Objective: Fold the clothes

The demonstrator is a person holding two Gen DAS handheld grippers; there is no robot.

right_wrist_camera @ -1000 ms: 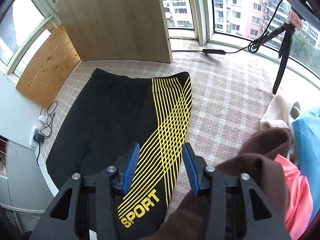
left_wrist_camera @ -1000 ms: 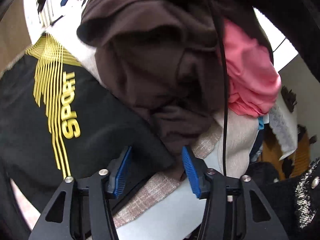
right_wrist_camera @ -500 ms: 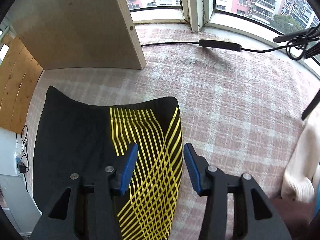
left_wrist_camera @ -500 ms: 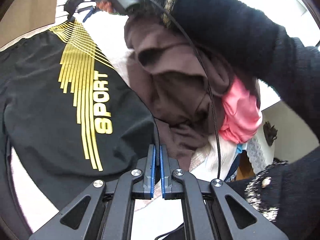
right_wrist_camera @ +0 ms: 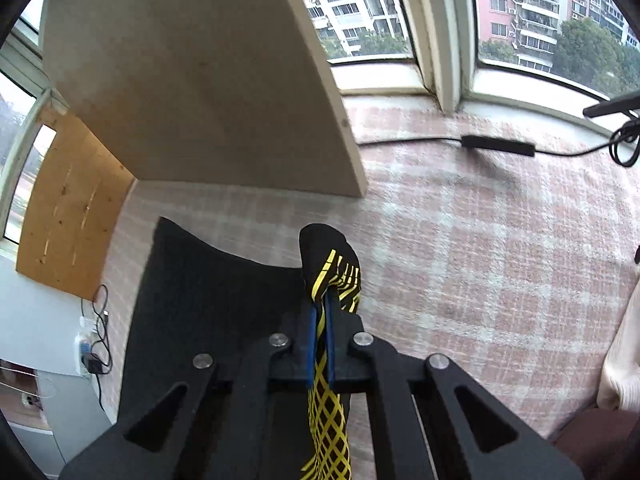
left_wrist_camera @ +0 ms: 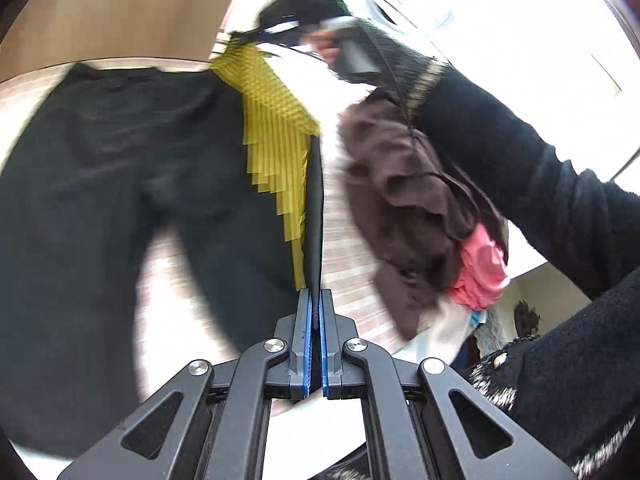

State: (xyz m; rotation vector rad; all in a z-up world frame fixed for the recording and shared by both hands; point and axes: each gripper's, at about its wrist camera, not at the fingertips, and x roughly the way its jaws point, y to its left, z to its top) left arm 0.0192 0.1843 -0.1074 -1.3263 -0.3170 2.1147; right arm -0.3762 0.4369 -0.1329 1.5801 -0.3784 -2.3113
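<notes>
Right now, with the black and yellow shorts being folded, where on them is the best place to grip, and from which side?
Along the yellow-striped side edge, from the side facing the clothes pile. The black shorts lie flat, so only edges pinch. The left gripper and right gripper are each shut on that hem, lifting it into a ridge over the plaid cloth.

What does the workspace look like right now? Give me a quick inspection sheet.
Surface: pink plaid cloth, mostly bare on the window side.
Job's things: black shorts with yellow stripes, one edge lifted.
Clutter: brown garment, pink garment, cream garment.
Tongs: left tongs and right tongs both shut on the shorts.
Cables: black cable with inline box near the windows; plugs at a wall socket.
Surroundings: wooden board, windows, apartment blocks outside.
</notes>
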